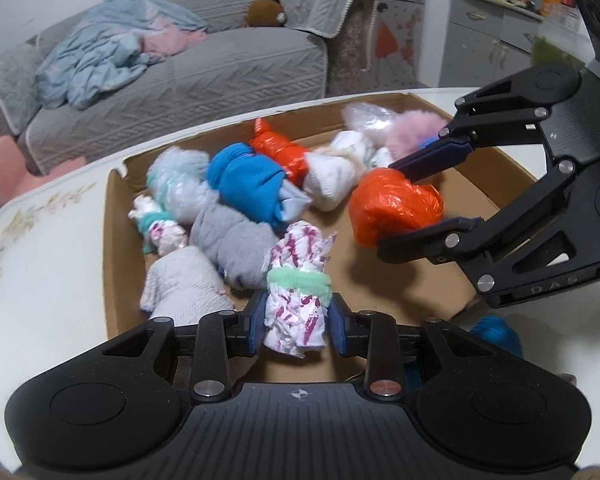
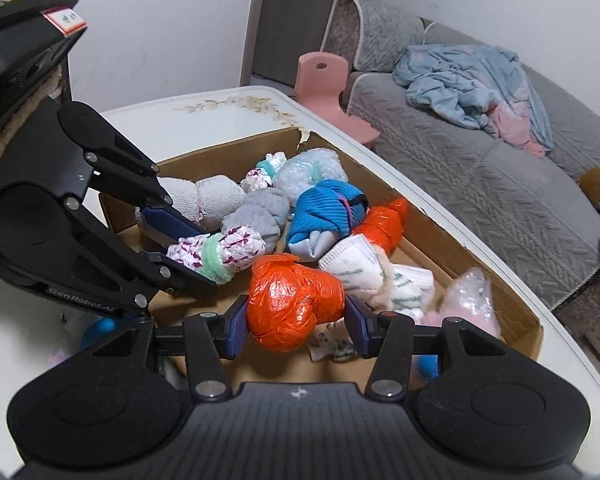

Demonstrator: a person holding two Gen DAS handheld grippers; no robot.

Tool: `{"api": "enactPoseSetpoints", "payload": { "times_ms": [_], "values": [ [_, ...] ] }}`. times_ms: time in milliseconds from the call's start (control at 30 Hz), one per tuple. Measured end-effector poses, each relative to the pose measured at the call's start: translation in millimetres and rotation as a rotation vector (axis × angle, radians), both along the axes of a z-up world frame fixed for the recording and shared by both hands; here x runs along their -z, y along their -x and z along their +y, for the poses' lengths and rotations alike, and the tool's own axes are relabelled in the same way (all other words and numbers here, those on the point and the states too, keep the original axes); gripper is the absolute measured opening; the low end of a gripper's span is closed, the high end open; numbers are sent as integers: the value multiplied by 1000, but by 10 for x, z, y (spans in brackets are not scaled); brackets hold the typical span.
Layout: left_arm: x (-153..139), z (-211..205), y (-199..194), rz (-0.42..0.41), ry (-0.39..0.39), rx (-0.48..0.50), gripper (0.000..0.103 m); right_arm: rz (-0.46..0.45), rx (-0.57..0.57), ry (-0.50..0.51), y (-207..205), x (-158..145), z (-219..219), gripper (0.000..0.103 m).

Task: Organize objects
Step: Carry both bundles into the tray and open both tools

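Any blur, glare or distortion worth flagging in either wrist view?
Left wrist: fisheye bends the table edge; far bundles in the cardboard box look soft. Right wrist: orange bundle shows plastic glare; clear bag is blurred.

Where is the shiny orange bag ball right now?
The orange plastic bundle is clamped in the right gripper, held over the cardboard box, right beside the white-and-purple bundle in the left gripper.
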State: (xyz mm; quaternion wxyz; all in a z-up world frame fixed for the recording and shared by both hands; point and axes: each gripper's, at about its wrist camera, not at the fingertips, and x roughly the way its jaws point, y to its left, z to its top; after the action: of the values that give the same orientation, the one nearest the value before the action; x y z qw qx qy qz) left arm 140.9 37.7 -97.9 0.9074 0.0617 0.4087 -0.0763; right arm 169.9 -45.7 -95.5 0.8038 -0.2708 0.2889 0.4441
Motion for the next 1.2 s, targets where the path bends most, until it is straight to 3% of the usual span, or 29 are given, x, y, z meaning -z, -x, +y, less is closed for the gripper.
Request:
{"api": "enactPoseSetpoints", "payload": {
  "times_ms": [467,733,833,1100,1200],
  "values": [
    [17,-10,-22,-4,18,-59,40,46,28,49,-58,149,127,47],
    [11,-19,-33,13,9,-73,45,49,33,54,-54,146,93,47],
    [-10,-3,-38,26,20,-88,50,51,33,59,-62,146,93,49],
    [-93,-38,-59,69,35,-102,76,69,26,104,-104,128,41,54],
    [-116,-66,-70,94,36,-118,80,82,31,124,-128,118,16,58]
  ]
}}
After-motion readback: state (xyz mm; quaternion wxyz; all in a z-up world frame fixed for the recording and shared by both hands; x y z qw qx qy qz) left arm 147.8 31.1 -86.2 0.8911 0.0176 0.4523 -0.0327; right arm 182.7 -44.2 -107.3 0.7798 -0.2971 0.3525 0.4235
